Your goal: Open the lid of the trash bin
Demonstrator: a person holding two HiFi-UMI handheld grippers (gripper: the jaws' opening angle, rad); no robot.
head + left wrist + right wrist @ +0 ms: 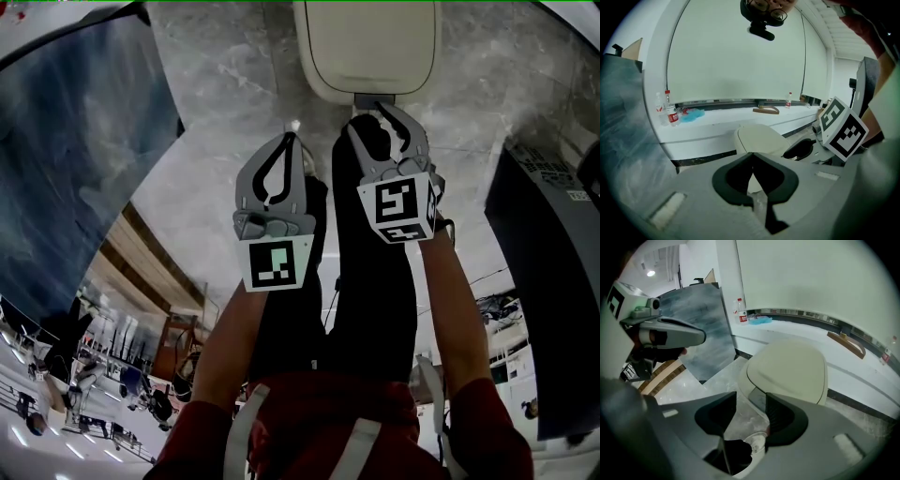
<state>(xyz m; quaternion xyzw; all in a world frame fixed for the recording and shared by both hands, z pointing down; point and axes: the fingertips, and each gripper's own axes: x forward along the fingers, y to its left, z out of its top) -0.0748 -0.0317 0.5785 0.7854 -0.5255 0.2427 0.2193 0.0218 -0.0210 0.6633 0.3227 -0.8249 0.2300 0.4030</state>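
A cream trash bin (370, 47) with its lid down stands on the marble floor at the top of the head view. My right gripper (384, 112) hangs just before the bin's near edge, pointing steeply down, jaws open. In the right gripper view the bin (792, 369) fills the middle, and its front wall with a dark panel (757, 400) shows in the gap of the right gripper (751, 397); the pads touch nothing. My left gripper (291, 133) hovers to the left, short of the bin, shut and empty. The left gripper view has the bin (759, 139) beyond the closed left gripper (751, 155).
A grey-blue panel (84, 141) leans at the left, close to the bin. A dark cabinet (548, 272) stands at the right. Behind the bin runs a white ledge (717, 124) with bottles (670, 112) and a blue cloth (692, 114). Black-trousered legs (366, 291) are below the grippers.
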